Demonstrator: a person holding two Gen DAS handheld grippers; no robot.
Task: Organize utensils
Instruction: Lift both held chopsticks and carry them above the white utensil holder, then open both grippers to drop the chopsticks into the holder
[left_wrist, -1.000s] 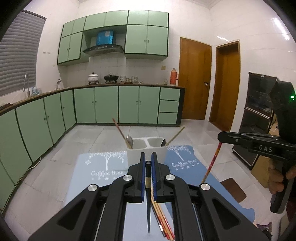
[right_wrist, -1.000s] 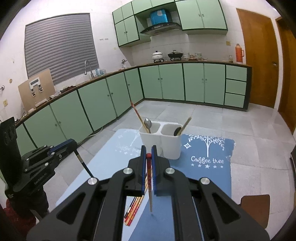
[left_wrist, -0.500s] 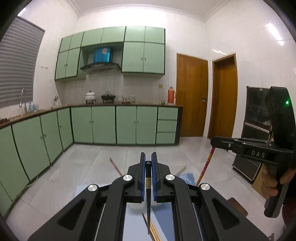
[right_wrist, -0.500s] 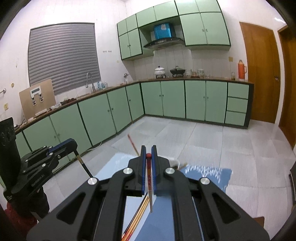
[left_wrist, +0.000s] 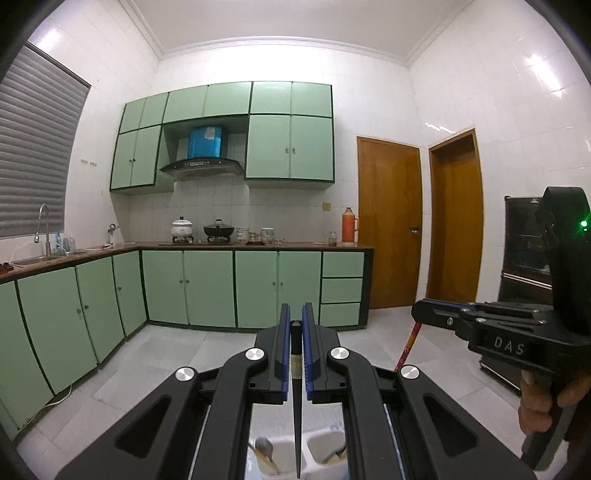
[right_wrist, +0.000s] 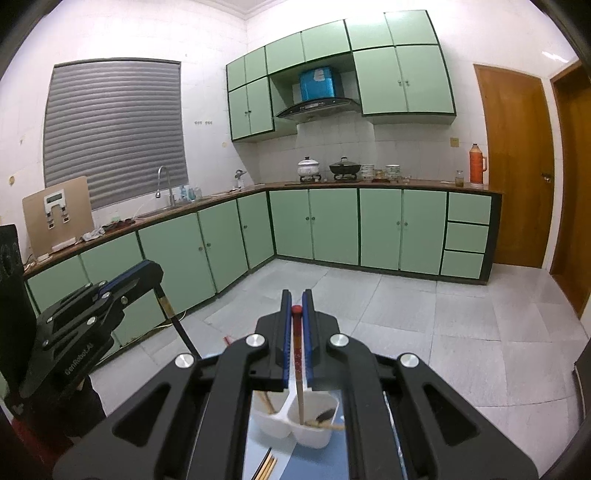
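Note:
My left gripper (left_wrist: 294, 323) is shut on a dark chopstick (left_wrist: 296, 406) that hangs tip-down above the white two-compartment utensil holder (left_wrist: 314, 448). My right gripper (right_wrist: 296, 308) is shut on a red-topped chopstick (right_wrist: 298, 369) whose lower end hangs over or into the right compartment of the holder (right_wrist: 295, 424). A spoon (left_wrist: 264, 446) and a chopstick stand in the left compartment, a dark utensil (right_wrist: 325, 417) in the right one. Each gripper shows in the other's view: the right one (left_wrist: 419, 315) at the right, the left one (right_wrist: 155, 271) at the left.
Loose chopsticks (right_wrist: 267, 465) lie on the blue mat (right_wrist: 317, 465) in front of the holder. Green kitchen cabinets (left_wrist: 207, 288) and a tiled floor lie beyond. Wooden doors (left_wrist: 388, 236) stand at the right.
Both grippers have lifted and tilted up with their chopsticks. The holder has dropped to the bottom of both views, now below the hanging chopsticks.

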